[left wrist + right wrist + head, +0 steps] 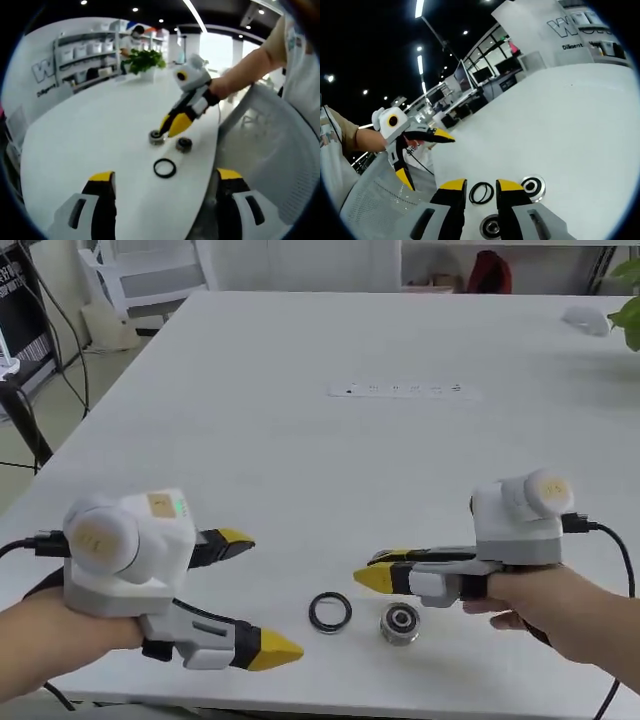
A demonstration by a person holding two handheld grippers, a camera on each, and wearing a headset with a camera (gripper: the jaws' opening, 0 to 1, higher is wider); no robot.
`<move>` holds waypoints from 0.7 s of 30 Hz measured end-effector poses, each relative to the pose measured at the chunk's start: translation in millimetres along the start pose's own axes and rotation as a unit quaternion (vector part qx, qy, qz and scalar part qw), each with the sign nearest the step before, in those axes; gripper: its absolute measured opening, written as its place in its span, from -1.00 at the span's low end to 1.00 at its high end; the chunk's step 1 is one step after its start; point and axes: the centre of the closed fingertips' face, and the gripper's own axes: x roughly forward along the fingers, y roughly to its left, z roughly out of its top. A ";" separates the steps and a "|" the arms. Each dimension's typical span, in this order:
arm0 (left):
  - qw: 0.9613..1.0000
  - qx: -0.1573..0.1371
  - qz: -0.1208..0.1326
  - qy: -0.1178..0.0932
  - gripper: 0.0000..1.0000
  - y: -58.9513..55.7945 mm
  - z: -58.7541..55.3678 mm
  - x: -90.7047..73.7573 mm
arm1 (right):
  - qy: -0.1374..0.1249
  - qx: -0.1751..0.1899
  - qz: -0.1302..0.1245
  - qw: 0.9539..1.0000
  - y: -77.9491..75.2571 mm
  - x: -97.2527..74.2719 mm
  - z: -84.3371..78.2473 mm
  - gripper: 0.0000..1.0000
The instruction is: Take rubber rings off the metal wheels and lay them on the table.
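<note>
The left gripper [255,592] sits low near the front edge of the white worktop [300,440], gripped from behind by the left hand [40,635]. It points toward 3 o'clock with its yellow-tipped fingers spread wide and holding nothing. The right gripper [375,570] is held level by the right hand [530,600] and points toward 9 o'clock. Its fingers are nearly parallel with a narrow gap, clamped on nothing. A black rubber ring [330,612] lies flat and loose on the worktop between the two grippers. At 3 o'clock of the ring, just beside it, a metal wheel [400,621] rests below the right gripper's fingers. In the left gripper view a second wheel [156,136] sits at the right gripper's fingertips; whether they touch cannot be told.
</note>
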 end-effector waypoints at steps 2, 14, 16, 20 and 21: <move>1.000 0.001 -0.001 0.000 0.66 -0.9 1.1 0.1 | -0.005 -0.006 -0.002 1.000 -0.2 -4.3 2.0 -0.57; 1.000 -0.003 0.003 -0.010 0.66 -0.1 8.2 -2.5 | -0.032 -0.041 -0.015 0.999 2.6 -28.6 13.7 -0.27; 1.000 -0.004 0.004 -0.011 0.67 0.0 9.6 -3.2 | -0.031 -0.055 -0.018 0.998 3.2 -32.5 13.1 -0.25; 1.000 -0.006 0.007 -0.016 0.67 0.7 12.4 -4.5 | -0.031 -0.069 -0.024 0.997 4.8 -38.2 12.8 -0.12; 1.000 -0.006 0.007 -0.017 0.67 0.6 12.9 -4.7 | -0.033 -0.074 -0.027 0.996 5.2 -40.1 13.8 -0.09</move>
